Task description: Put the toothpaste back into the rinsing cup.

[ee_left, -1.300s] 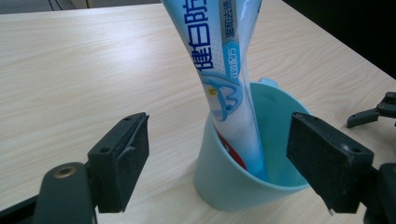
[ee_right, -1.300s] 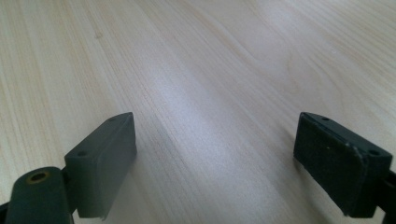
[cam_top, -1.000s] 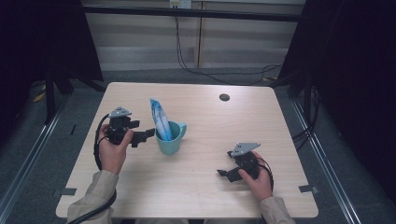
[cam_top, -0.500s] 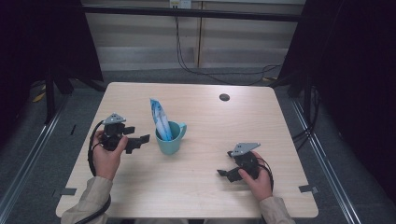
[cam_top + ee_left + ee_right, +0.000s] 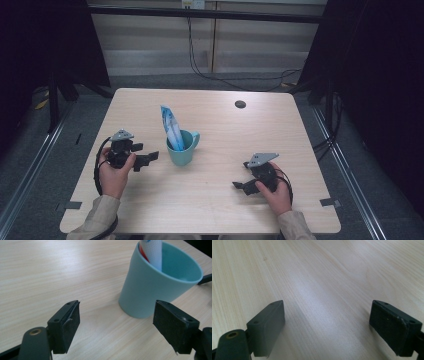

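We are holding the left gripper [image 5: 148, 159] at the centre left of the high view, its jaws standing wide apart with nothing between them, pointing at the teal cup [image 5: 182, 148] just beside them. In the left gripper view the cup [image 5: 160, 282] is sitting in the upper right, ahead of the jaws and apart from them. A blue-and-white tube [image 5: 171, 127] is leaning inside the cup. We are resting the right gripper [image 5: 242, 186] at the lower right on the wooden table [image 5: 220, 125], jaws also spread wide and gripping nothing.
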Demonstrator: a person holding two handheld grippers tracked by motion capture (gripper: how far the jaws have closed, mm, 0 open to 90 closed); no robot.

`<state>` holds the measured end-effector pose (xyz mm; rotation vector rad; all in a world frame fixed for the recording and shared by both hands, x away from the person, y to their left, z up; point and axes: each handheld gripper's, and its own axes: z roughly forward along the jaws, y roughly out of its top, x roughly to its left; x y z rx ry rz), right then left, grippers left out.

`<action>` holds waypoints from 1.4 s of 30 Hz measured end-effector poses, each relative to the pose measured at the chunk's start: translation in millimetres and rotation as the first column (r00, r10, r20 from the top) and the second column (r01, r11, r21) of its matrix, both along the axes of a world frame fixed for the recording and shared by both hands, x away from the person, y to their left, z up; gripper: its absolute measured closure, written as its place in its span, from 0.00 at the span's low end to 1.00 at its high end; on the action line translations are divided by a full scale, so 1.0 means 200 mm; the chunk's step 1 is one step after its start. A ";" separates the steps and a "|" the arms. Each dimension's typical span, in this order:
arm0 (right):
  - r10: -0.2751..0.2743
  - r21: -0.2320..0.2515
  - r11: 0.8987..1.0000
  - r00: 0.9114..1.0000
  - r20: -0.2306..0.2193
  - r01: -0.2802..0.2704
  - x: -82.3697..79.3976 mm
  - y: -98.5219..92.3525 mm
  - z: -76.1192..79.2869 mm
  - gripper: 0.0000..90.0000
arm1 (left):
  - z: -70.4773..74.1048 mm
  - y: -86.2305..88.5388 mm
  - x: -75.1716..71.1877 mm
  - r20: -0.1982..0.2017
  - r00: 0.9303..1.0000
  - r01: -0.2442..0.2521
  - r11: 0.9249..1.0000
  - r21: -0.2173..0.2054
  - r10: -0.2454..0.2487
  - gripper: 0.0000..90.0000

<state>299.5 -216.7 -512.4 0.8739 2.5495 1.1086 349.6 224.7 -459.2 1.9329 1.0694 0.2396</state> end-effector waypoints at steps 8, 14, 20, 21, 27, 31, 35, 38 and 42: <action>0.000 0.000 1.000 1.000 0.000 0.000 0.00 0.00 0.00 0.14 | -0.07 0.03 -0.01 -0.013 1.000 -0.015 1.000 -0.002 0.015 0.24; 0.000 0.000 1.000 1.000 0.000 0.000 0.00 0.00 0.00 0.14 | -0.11 0.05 -0.03 -0.022 1.000 -0.015 1.000 0.020 0.015 0.24; 0.000 0.000 1.000 1.000 0.000 0.000 0.00 0.00 0.00 0.14 | -0.18 0.06 -0.05 -0.039 0.999 -0.018 0.999 0.029 0.020 0.24; 0.000 0.000 1.000 1.000 0.000 0.000 0.00 0.00 0.00 0.14 | -0.19 0.06 -0.06 -0.040 0.999 -0.018 0.999 0.030 0.019 0.24; 0.000 0.000 1.000 1.000 0.000 0.000 0.00 0.00 0.00 0.14 | -0.24 0.07 -0.07 -0.046 0.999 -0.022 0.998 0.058 0.025 0.25; 0.000 0.000 1.000 1.000 0.000 0.000 0.00 0.00 0.00 0.14 | -0.24 0.08 -0.09 -0.022 0.999 -0.027 0.997 0.066 0.029 0.25; 0.001 0.000 1.000 1.000 0.000 -0.001 0.00 0.00 0.00 0.14 | -0.25 0.06 -0.11 0.013 1.000 -0.009 0.993 0.115 0.007 0.24; 0.001 0.000 1.000 1.000 0.000 -0.001 0.00 0.00 0.00 0.14 | -0.25 0.05 -0.11 0.027 1.000 0.010 0.987 0.159 -0.015 0.23; 0.002 0.000 1.000 1.000 0.000 -0.002 0.00 0.00 0.00 0.14 | -0.25 0.04 -0.12 0.031 0.999 0.012 0.985 0.175 -0.018 0.22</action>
